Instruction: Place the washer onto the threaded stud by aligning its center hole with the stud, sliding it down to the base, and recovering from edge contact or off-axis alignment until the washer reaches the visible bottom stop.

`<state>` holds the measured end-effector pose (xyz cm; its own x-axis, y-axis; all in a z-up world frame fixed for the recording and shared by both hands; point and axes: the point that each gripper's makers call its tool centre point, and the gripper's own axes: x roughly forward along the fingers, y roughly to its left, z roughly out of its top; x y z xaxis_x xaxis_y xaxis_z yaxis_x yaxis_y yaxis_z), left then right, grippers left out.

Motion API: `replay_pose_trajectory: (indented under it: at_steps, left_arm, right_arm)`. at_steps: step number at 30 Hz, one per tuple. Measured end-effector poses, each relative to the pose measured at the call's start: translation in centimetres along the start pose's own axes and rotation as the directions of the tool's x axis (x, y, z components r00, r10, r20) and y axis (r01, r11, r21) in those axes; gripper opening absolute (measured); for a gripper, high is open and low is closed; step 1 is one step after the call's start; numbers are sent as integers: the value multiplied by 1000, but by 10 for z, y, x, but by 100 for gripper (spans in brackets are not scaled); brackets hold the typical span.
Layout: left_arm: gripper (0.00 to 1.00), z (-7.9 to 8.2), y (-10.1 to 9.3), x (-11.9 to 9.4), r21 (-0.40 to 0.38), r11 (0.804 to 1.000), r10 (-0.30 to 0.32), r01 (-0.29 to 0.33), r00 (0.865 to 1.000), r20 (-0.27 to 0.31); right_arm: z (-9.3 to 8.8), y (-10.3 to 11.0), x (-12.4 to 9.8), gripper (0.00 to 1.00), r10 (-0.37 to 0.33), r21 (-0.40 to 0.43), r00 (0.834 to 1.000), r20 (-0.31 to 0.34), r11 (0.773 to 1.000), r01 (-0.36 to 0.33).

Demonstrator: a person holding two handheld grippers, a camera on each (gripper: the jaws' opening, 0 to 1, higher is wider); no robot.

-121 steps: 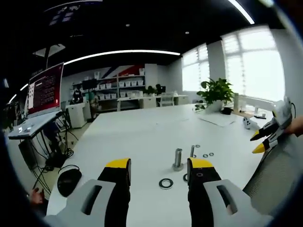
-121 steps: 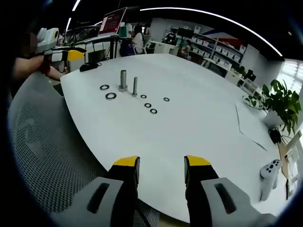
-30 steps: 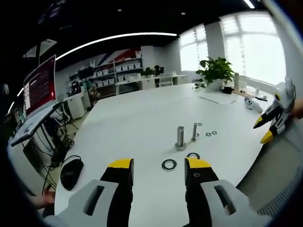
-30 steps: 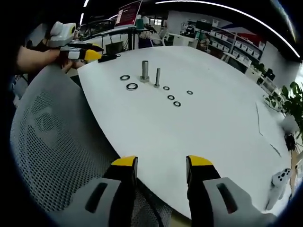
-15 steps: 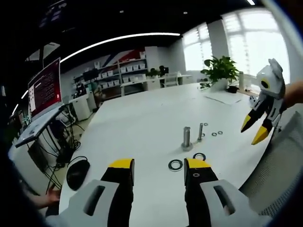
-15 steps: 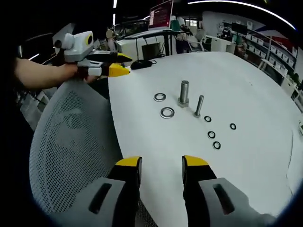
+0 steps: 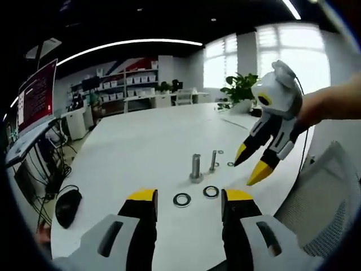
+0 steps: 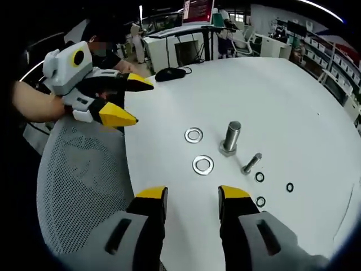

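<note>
White table (image 8: 293, 107): 2 large washers (image 8: 202, 165); 2 upright studs (image 8: 230, 138); 3 small washers (image 8: 259, 177)

Both grippers look alike: left gripper (image 8: 123, 100) and right gripper (image 7: 255, 160) each have a pale grey body w/ round yellow-ringed lens housing, black jaws w/ yellow tips. Bare forearm (image 7: 333, 103) behind right gripper; no sleeve visible.

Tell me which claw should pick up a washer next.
Right, probably. The right claw is open just short of the nearer washer, in line with it. The left claw is open too but farther from both washers.
</note>
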<state>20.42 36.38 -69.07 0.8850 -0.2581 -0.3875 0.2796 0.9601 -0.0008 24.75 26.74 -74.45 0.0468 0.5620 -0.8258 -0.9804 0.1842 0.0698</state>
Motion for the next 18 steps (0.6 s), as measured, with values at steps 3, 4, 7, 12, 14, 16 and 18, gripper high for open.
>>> replay_pose_trajectory:
  at_steps: [3, 4, 7, 12, 14, 16, 18]
  left_arm:
    - [43, 5, -11, 0, 64, 997, -40, 38, 999, 22]
    - [43, 5, -12, 0, 60, 997, -46, 44, 999, 21]
    - [43, 12, -11, -3, 21, 998, -56, 54, 996, 66]
    - [42, 11, -25, -5, 51, 991, -126, 122, 989, 74]
    - [42, 12, -33, -7, 91, 984, -159, 151, 984, 84]
    - [43, 14, -36, -8, 110, 981, -171, 161, 980, 97]
    - [44, 15, -38, -8, 109, 978, -187, 176, 977, 103]
  right_arm:
    - [6, -1, 10, 40, -7, -28, 999, -34, 1000, 6]
    - [7, -2, 12, 41, -13, -35, 999, -39, 999, 11]
    - [8, -5, 22, 42, -17, -25, 997, -74, 1000, 15]
    - [6, -1, 33, 41, -5, -41, 990, -143, 999, -1]
    - [3, 1, 37, 41, 4, -47, 984, -178, 999, -12]
    - [3, 1, 41, 41, -2, -56, 980, -201, 998, -10]
    - [4, 1, 44, 41, -1, -71, 974, -225, 997, -15]
